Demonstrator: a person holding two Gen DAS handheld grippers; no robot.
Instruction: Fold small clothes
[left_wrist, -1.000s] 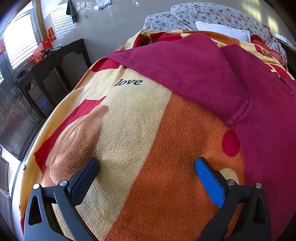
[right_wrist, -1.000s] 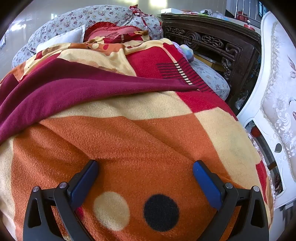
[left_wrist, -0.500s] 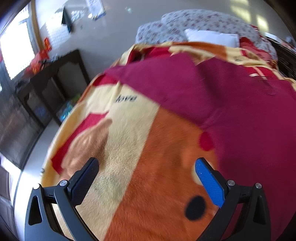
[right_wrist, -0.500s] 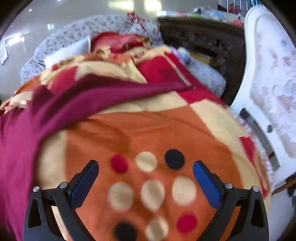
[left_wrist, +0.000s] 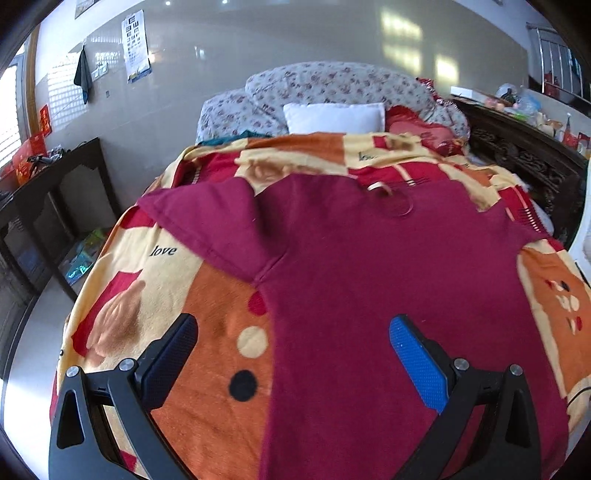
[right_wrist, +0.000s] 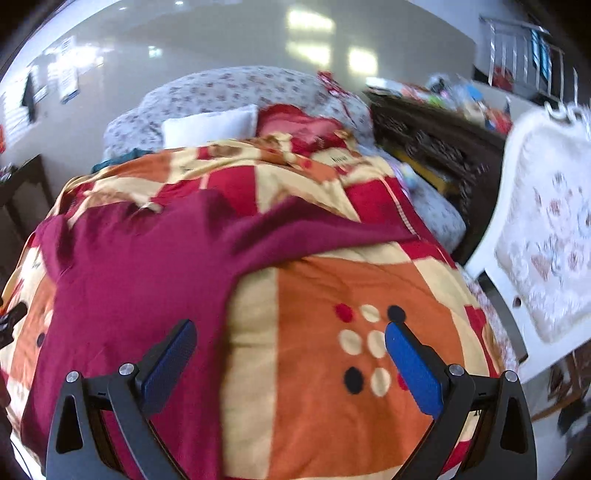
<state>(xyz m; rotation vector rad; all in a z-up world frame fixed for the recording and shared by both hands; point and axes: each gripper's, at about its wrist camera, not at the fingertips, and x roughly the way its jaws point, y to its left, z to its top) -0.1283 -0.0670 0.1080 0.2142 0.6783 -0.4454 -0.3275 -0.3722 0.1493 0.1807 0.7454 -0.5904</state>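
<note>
Maroon T-shirt (left_wrist: 388, 266) lies spread flat on the patterned blanket (left_wrist: 207, 295) covering the bed, unfolded. Both the left hand-held gripper (left_wrist: 291, 354) and right hand-held gripper (right_wrist: 290, 354) hover above it, jaws wide and empty. Folding seems not yet begun; next, each should descend and pinch a sleeve or side edge.

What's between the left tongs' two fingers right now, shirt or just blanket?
Both, in the left wrist view: the maroon shirt fills the right part of the gap between the open left tongs; the patterned blanket fills the left.
</note>
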